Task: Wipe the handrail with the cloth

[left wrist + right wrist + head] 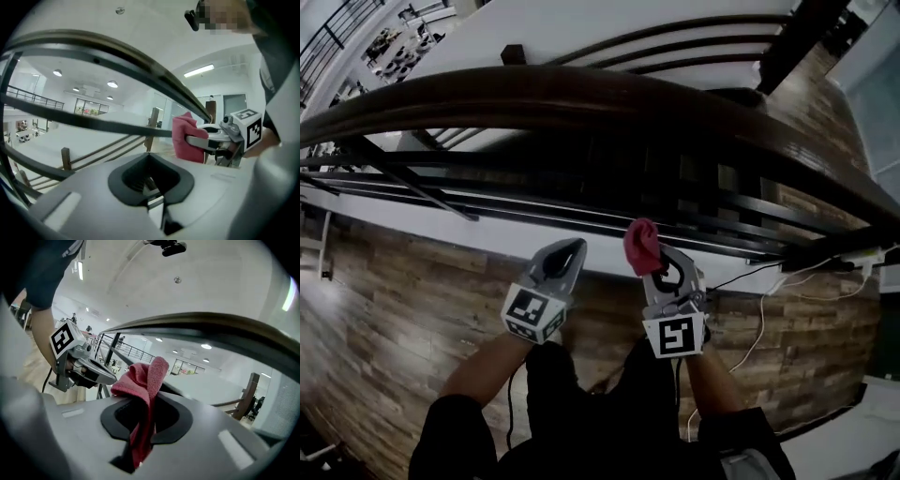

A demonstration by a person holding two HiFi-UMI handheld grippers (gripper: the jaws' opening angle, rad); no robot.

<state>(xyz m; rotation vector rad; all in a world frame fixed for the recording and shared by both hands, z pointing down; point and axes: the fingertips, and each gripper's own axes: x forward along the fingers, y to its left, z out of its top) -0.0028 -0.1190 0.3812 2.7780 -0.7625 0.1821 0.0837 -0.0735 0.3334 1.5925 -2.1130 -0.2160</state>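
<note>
Here, the dark curved wooden handrail [581, 98] runs left to right ahead of the 2 grippers, nearer the right gripper [659, 265], which is clamped on a bunched red cloth [642, 246]; the left gripper [567, 249] is closed and empty.

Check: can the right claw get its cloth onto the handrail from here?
Probably yes. The right claw, shut on the cloth, sits just short of the handrail, with nothing between them in the head view. The left claw is off to the side.
</note>
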